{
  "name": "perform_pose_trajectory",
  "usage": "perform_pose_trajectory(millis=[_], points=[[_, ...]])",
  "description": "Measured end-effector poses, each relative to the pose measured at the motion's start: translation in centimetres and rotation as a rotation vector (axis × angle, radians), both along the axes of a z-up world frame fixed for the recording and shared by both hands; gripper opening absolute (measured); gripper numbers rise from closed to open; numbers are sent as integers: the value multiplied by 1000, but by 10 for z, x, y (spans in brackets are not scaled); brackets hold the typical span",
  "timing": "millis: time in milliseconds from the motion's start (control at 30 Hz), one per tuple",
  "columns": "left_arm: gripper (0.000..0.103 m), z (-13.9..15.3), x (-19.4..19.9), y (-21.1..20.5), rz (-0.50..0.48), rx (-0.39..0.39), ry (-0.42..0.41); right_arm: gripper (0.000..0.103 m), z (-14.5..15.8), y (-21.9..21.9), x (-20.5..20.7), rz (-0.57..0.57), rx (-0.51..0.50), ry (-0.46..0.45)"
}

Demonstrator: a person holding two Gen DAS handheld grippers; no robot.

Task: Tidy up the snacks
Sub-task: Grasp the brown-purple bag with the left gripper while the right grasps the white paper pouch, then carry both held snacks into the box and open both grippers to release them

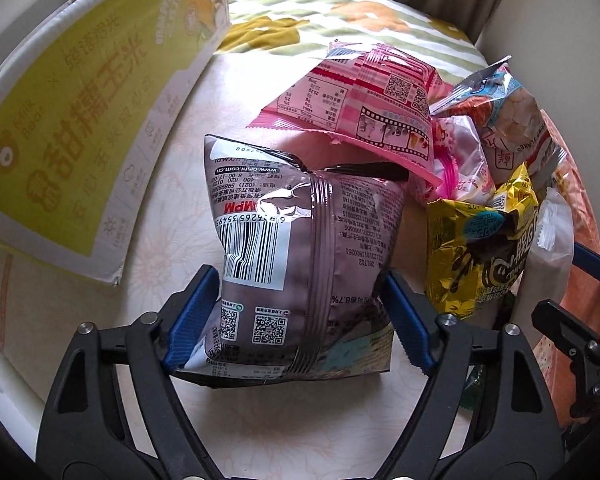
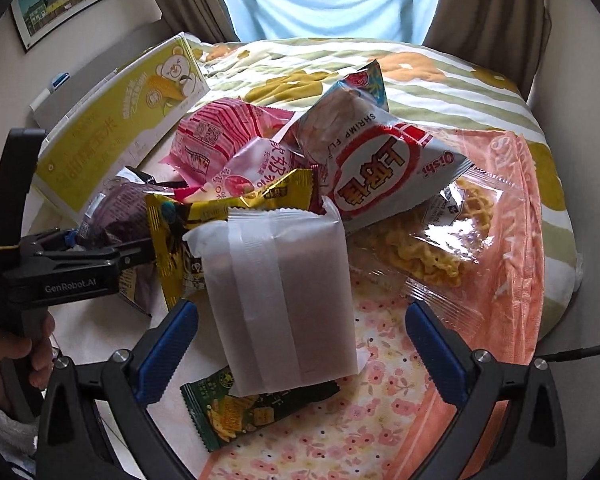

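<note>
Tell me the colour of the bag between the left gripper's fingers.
Brownish mauve bag, white barcode patch; clearest in the left wrist view.

- The left gripper (image 1: 300, 312) points steeply down, its blue pads (image 1: 188, 320) pressed against both sides of a brown snack bag (image 1: 300, 240).
- The right gripper (image 2: 300, 356) tilts downward too, its jaws standing wide, the blue fingers (image 2: 164, 352) clear of the white packet (image 2: 284, 300) between them.
- A hand (image 2: 16, 356) wraps the left gripper's handle, a pale sleeve (image 2: 4, 440) at its wrist.
</note>
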State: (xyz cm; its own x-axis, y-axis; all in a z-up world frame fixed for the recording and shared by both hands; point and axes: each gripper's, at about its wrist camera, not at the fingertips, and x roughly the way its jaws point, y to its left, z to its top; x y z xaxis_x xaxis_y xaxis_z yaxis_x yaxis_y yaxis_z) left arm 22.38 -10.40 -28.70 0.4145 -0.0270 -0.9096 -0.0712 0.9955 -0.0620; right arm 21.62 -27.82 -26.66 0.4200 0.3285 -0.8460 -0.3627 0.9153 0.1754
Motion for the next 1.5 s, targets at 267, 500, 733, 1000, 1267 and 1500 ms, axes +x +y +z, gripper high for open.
perform_pose_trajectory(millis=[267, 500, 733, 1000, 1267, 1500], points=[[61, 4, 6, -5, -39, 3, 4, 101, -3, 3, 2, 14, 1, -12], [57, 13, 3, -5, -59, 7, -8, 87, -8, 10, 8, 34, -2, -1], [57, 16, -3, 1, -45, -10, 4, 78, -13, 15, 8, 57, -1, 4], [57, 16, -3, 5, -37, -14, 3, 60, -18, 21, 11, 84, -7, 19], [57, 22, -10, 6, -34, -4, -13, 59, -15, 13, 4, 66, 9, 33], [57, 45, -22, 9, -26, -25, -56, 59, 4, 0, -10, 13, 35, 32]])
